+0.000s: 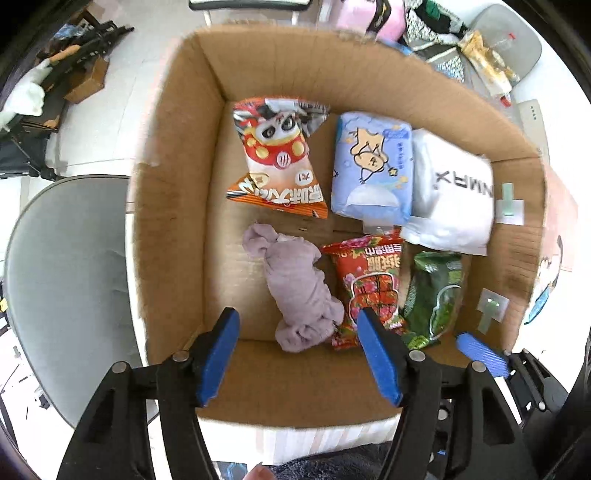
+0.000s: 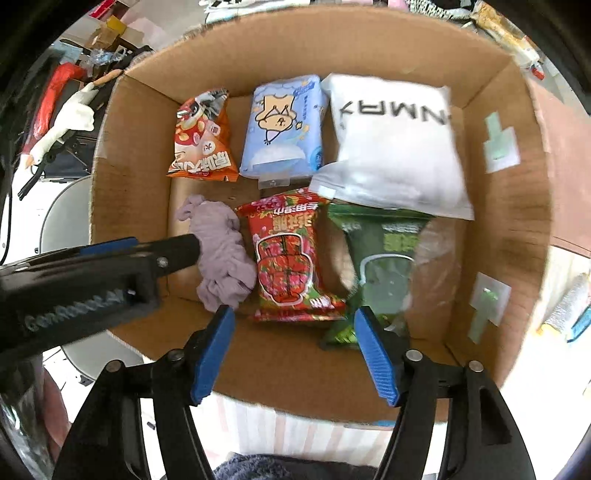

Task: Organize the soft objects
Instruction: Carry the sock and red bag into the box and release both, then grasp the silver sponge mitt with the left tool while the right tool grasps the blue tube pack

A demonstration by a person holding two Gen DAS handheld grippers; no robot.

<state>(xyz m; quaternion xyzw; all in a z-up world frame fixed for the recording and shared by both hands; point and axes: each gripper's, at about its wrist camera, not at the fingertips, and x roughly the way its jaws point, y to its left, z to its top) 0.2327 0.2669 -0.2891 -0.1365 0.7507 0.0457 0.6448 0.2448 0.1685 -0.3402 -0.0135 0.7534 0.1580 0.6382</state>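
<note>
A cardboard box [image 1: 177, 184] [image 2: 129, 147] holds several soft items: an orange snack bag [image 1: 277, 155] [image 2: 201, 140], a light-blue tissue pack [image 1: 371, 166] [image 2: 282, 125], a white pouch [image 1: 454, 192] [image 2: 395, 144], a lilac rolled cloth [image 1: 299, 291] [image 2: 221, 251], a red snack bag [image 1: 373, 288] [image 2: 288, 258] and a green bag [image 1: 436, 295] [image 2: 384, 266]. My left gripper [image 1: 297, 321] is open and empty above the box's near edge, over the cloth. My right gripper [image 2: 295, 319] is open and empty above the near edge, over the red bag. The left gripper's arm [image 2: 92, 269] reaches in from the left.
A grey chair [image 1: 70, 280] stands left of the box. Cluttered bags and clothes [image 1: 443, 33] lie beyond the far wall. A small cardboard box [image 1: 86, 79] and black gear sit at far left. A blue fingertip of the right gripper [image 1: 480, 350] shows at the box's near right corner.
</note>
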